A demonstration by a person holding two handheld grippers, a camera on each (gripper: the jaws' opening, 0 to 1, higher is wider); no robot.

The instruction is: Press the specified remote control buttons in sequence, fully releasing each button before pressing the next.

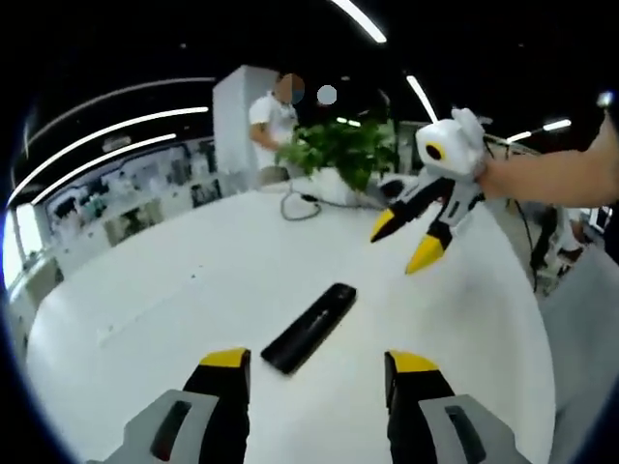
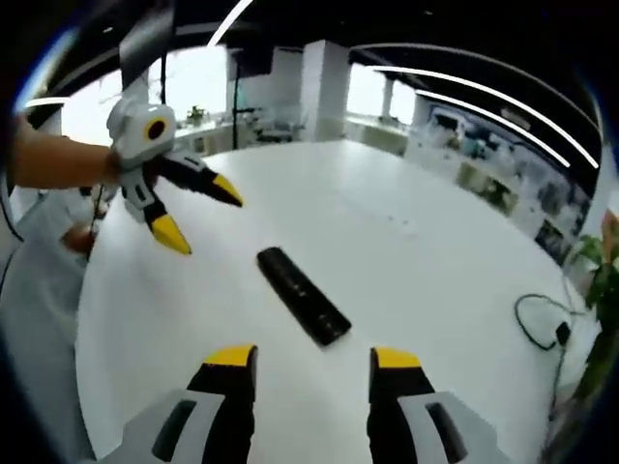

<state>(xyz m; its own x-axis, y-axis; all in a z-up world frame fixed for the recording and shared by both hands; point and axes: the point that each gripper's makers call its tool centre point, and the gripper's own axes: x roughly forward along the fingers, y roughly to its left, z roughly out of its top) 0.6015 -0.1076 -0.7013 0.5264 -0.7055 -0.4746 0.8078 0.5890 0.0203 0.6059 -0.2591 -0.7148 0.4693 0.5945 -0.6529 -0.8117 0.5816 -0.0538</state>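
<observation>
**No button pressed yet: both claws hover clear of the remote**

The white table [image 1: 193, 280] spans the workspace, round-edged and mostly bare, with a black cable [image 1: 300, 205] coiled toward its far side and a green plant [image 1: 343, 150] behind that at about 12 o'clock in the left gripper view. A person in a white shirt [image 1: 271, 121] stands beyond the table's far edge.

The black remote control [image 1: 311, 327] lies flat on the table, near its middle. In the left gripper view it sits just above and between the jaws, angled toward 1 o'clock; in the right gripper view it runs from 11 o'clock down toward 5 o'clock. Its buttons are too small and dark to make out.

The left claw [image 1: 317, 362] has its jaws apart and holds nothing, short of the remote. The right claw [image 2: 313, 360] is likewise spread and empty. In the left gripper view it hangs in the air at about 2 o'clock, well apart from the remote, yellow tips pointing down.

Judging from this, the sequence is at its start or between presses: nothing touches the remote. What remains is bringing one tip down on the first named button, lifting fully off, then going on through the rest.
</observation>
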